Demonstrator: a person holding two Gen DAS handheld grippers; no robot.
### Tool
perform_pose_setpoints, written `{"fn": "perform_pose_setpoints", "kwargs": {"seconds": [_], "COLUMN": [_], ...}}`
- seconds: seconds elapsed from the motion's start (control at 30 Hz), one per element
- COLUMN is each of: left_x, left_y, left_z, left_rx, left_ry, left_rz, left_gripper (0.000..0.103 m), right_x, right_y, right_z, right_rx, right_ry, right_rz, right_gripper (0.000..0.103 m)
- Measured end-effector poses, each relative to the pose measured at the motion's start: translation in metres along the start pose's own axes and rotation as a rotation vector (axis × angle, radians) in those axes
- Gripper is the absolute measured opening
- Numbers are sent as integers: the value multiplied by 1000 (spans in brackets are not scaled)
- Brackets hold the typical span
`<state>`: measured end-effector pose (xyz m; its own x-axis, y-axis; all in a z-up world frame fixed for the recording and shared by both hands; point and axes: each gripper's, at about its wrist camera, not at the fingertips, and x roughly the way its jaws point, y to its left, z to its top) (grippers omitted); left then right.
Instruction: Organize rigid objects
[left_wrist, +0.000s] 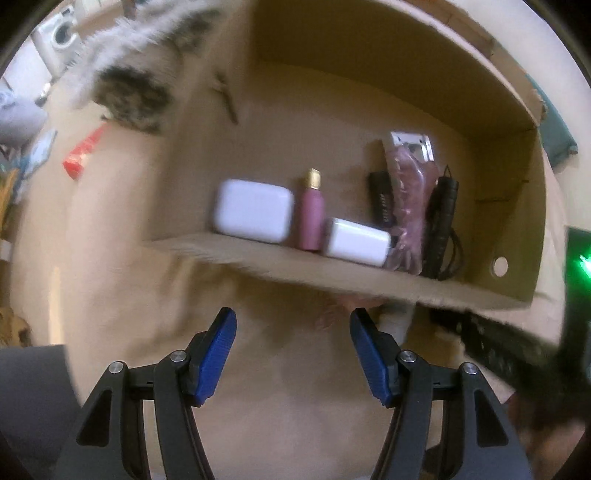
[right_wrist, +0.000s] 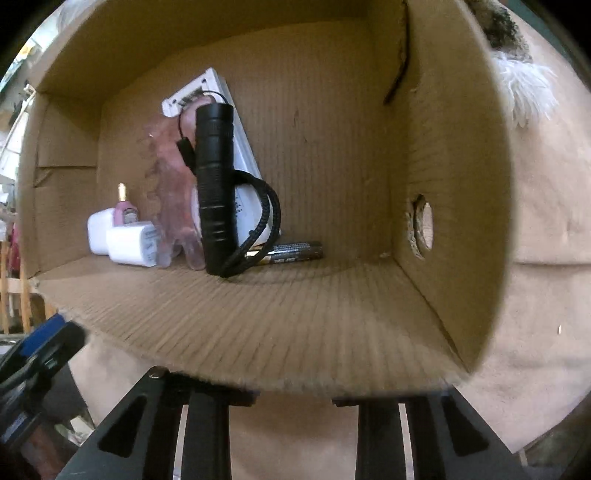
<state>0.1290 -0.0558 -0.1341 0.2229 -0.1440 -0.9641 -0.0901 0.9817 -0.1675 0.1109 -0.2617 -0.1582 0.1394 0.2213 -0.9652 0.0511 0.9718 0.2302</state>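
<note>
An open cardboard box (left_wrist: 509, 206) lies on its side with objects lined up inside. In the left wrist view it holds a white case (left_wrist: 253, 210), a pink bottle (left_wrist: 312, 218), a white charger (left_wrist: 356, 242), a pink plastic packet (left_wrist: 408, 206) and a black flashlight (left_wrist: 443, 218). My left gripper (left_wrist: 291, 354) is open and empty, below the box's lower flap. In the right wrist view the flashlight (right_wrist: 216, 184) stands upright with its strap, a dark battery (right_wrist: 295, 251) lies behind it, and a white card (right_wrist: 236, 140) leans at the back. My right gripper's arms show under the flap (right_wrist: 258, 332); its fingertips are hidden.
A furry grey-and-white thing (left_wrist: 129, 81) and a red packet (left_wrist: 83, 151) lie left of the box on the beige surface. The box's right wall has a round hole (right_wrist: 421, 225). My left gripper's blue finger (right_wrist: 44, 339) shows at the right view's left edge.
</note>
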Motion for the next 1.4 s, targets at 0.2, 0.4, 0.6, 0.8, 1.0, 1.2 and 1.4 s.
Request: {"fn": "perform_pose_setpoints", "kwargs": {"seconds": [0.2, 0.4, 0.6, 0.8, 1.0, 1.2, 1.4], "left_x": [42, 52, 62, 60, 57, 55, 49], "left_y": [-24, -45, -64, -62, -38, -17, 10], "left_z": [10, 15, 10, 11, 14, 7, 0], "left_rx": [-20, 12, 58, 51, 45, 59, 62], "left_ry": [51, 18, 19, 10, 10, 14, 27], "left_rz": [12, 70, 119, 126, 148, 178, 221], "left_gripper": [61, 68, 70, 49, 47, 47, 47], "right_x": [-20, -33, -38, -38, -36, -30, -33], "right_y": [-4, -12, -19, -23, -20, -14, -9], "right_z": [-12, -21, -14, -16, -17, -20, -22], "right_rx": [3, 15, 31, 21, 18, 4, -16], "right_ry": [-41, -62, -64, -57, -59, -54, -65], "right_rz": [49, 77, 105, 108, 104, 91, 90], "right_gripper": [28, 28, 28, 28, 28, 28, 28]}}
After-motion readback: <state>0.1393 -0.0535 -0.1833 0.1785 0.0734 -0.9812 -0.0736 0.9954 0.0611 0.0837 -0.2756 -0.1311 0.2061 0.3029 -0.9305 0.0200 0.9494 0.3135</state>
